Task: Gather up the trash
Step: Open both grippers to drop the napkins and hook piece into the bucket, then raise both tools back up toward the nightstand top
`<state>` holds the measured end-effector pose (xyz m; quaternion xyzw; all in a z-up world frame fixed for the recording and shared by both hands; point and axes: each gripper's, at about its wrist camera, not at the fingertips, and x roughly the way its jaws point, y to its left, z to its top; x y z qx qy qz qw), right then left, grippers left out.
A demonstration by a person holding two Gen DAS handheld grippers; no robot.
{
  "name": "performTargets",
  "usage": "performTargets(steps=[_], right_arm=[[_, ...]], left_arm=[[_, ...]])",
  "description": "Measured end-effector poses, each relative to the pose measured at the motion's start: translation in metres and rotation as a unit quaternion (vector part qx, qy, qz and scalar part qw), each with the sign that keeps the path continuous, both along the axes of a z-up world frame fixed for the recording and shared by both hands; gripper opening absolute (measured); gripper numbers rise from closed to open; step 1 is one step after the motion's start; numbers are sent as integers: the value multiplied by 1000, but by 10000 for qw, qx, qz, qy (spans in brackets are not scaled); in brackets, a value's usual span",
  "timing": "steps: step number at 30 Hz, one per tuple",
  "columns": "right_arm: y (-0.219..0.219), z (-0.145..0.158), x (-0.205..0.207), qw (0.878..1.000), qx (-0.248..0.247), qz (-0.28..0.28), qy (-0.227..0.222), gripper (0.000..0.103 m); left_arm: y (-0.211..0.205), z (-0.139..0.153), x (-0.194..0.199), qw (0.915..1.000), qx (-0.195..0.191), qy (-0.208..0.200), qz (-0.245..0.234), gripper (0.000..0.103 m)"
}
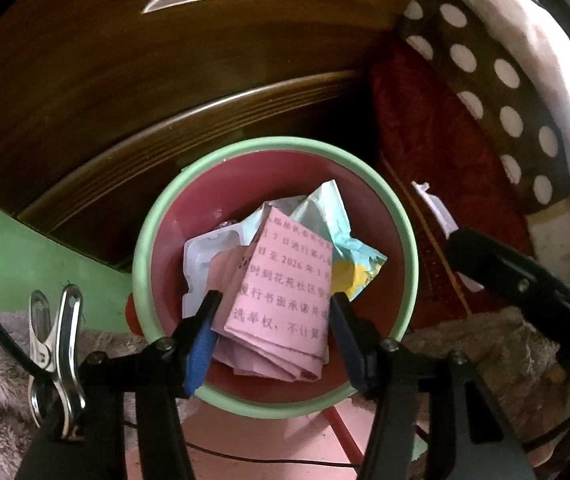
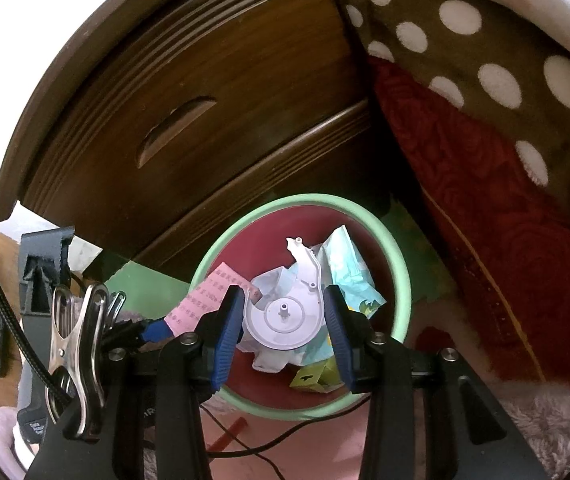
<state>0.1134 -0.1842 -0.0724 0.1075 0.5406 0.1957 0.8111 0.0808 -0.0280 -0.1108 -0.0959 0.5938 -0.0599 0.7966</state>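
Bin: round trash bin [image 1: 407, 236], pale green rim, dull red inside, on the floor beside a dark wooden drawer cabinet [image 1: 125, 80].
Paper: folded pink printed sheet [image 1: 285, 300], lying in the bin.
Plastic: white moulded disc part [image 2: 285, 316], rigid, among crumpled wrappers.
Left tool [image 1: 271, 308]: jaws spread, the sheet between them, contact unclear.
Right tool [image 2: 284, 304]: jaws wide, disc between them, grip unclear.

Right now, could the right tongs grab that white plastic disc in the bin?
Probably yes: the right tongs are open straddling the white plastic disc, which lies uncovered on top of the trash in the bin.
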Motion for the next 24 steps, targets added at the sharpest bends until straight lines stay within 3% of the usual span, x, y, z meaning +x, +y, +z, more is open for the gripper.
performTargets(steps=[4,11,19,24], right_arm=[[-1,2,-1,10000,21,-29,-20,56],[-5,9,-2,9995,240,-122,-152,57],[-9,30,-11,9980,427,-30,-472,57],[-12,48,-21,9963,460,40,-730,57]], left_arm=[[-1,3,-1,10000,19,-40,-9,66],[-2,16,-5,9999,52,-135,31,66],[-18,54,-20,9967,211,-650,-431,66],[-22,73,-26,9954,176,-816,-470,66]])
